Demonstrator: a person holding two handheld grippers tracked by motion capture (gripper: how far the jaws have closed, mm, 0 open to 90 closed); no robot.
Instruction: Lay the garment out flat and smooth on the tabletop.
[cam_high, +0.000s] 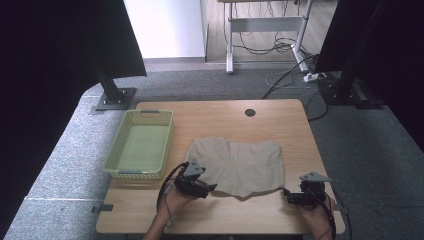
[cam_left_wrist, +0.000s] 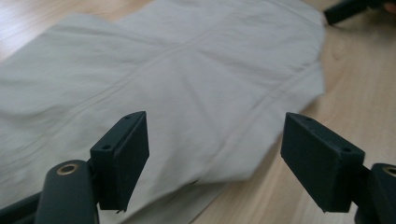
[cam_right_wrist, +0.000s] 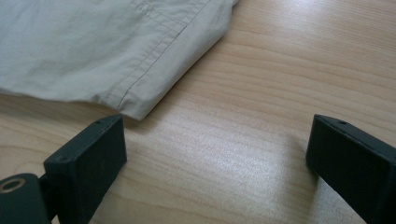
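Shorts (cam_high: 239, 165) are the thing being worked here, a beige pair laid flat in the middle of the desk (cam_high: 280, 212), closer to the near edge than the far one. Long axis runs left to right across the desk, so each end sits in front of one hand.

Left gripper (cam_high: 210, 189) is right at the near left corner of the cloth; in the left gripper view the fabric (cam_left_wrist: 177, 84) lies under and ahead of the spread jaws, but the pads aren't pressing on it, so nothing is pinched. Right gripper (cam_high: 287, 196) sits just off the near right corner, jaws wide apart too; in the right gripper view the hemmed corner (cam_right_wrist: 135, 105) ends just beside one pad with bare wood between the jaws. So I'd say the left hand is nearer to a grab, and the right needs a small nudge toward the cloth first.

Looks-wise: light khaki, thin cotton by my guess, stitched hem, a few soft creases, near edge a bit uneven. Should fold or drag easily, probably floppy once lifted.

Green plastic basket (cam_high: 120, 167) sits empty near the left edge, well apart from the shorts
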